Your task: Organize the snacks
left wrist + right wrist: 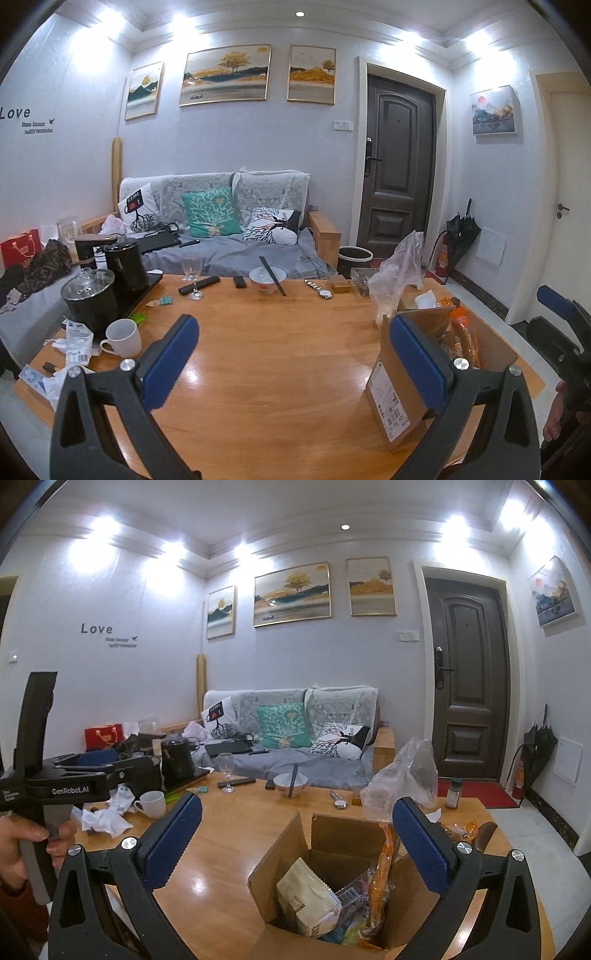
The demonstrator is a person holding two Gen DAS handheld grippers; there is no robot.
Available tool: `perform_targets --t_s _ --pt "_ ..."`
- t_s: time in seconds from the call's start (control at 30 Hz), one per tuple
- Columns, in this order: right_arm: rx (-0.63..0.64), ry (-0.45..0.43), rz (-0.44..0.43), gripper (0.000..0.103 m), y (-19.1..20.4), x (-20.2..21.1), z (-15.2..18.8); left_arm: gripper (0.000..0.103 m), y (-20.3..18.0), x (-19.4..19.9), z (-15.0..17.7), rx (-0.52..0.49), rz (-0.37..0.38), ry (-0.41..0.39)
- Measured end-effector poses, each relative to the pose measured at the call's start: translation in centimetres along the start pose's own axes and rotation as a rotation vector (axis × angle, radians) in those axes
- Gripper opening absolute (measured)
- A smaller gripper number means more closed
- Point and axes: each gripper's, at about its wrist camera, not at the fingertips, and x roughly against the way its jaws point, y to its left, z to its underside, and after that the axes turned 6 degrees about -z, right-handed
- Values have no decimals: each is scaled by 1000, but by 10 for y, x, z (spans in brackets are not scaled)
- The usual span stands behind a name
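Note:
An open cardboard box stands on the wooden table, right under my right gripper. That gripper is open wide and its pads touch nothing. Inside the box lie a beige snack packet, a long orange packet and other wrappers. In the left wrist view the same box sits at the right with orange packets poking out. My left gripper is open over bare tabletop, its right finger just left of the box. One blue finger of the right gripper shows at the far right.
A crumpled clear plastic bag, an orange packet and a small bottle lie behind the box. To the left are a white mug, black kettles, crumpled paper; at the back a wine glass and a bowl with chopsticks.

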Motion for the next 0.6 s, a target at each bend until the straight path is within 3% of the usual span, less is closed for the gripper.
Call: perform_targets --t_s 0.6 --pt "-15 31 -3 103 -2 -13 5 102 -6 -18 11 -28 -7 45"
